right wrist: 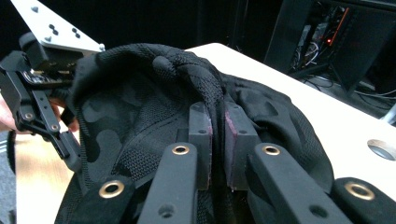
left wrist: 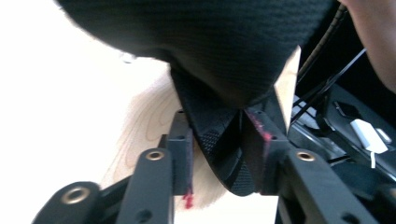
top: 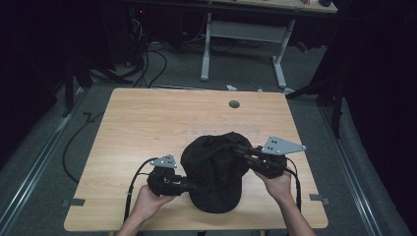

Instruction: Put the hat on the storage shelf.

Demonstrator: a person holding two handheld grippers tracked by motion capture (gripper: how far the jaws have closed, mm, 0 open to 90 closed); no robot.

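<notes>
the soft black mesh cap [top: 215, 169] lies near the front of the light wooden table [top: 142, 123]. the right gripper [right wrist: 217, 135] pinches its back edge tight. the left gripper [left wrist: 217, 144] seems to squeeze the brim, though i can't be sure both pads press. next, both should lift together.

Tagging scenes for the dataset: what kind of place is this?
Likely a lab or recording workspace, not a home: a light wooden table ringed by dark curtains, loose floor cables, electronics rack, and another desk frame behind.
</notes>
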